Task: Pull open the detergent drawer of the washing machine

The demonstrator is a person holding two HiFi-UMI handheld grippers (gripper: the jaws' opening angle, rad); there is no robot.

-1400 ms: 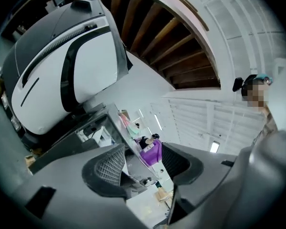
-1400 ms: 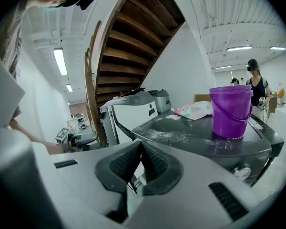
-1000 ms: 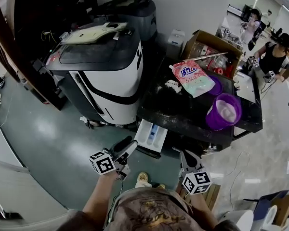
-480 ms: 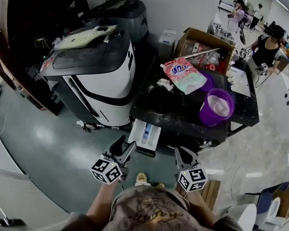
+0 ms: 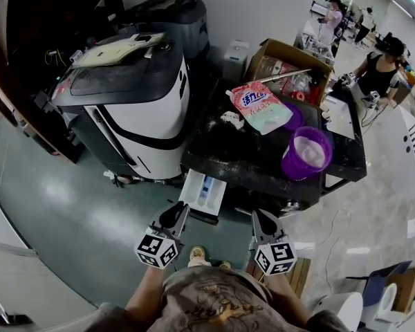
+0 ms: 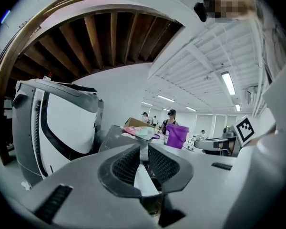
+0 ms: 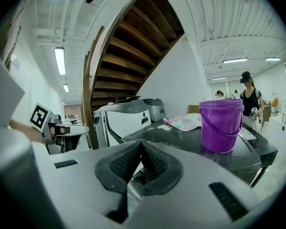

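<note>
The washing machine (image 5: 235,159) is the low black unit ahead of me, and its white detergent drawer (image 5: 203,194) sticks out of its front, pulled open, with a blue insert showing. My left gripper (image 5: 179,211) hovers just short of the drawer's front edge, apart from it. Its jaws are closing to a narrow slit (image 6: 143,149) with nothing between them. My right gripper (image 5: 258,217) is held to the right of the drawer, pads together and empty (image 7: 140,147).
A purple bucket (image 5: 306,155) and a pink detergent bag (image 5: 257,106) rest on the machine's top. A white-and-black appliance (image 5: 142,106) stands to the left, a cardboard box (image 5: 290,61) behind. People (image 5: 377,71) work at back right. Green floor lies to the left.
The left gripper has rolled and edged toward the drawer, and its jaws have narrowed from wide open to a slit. The right gripper has stayed put.
</note>
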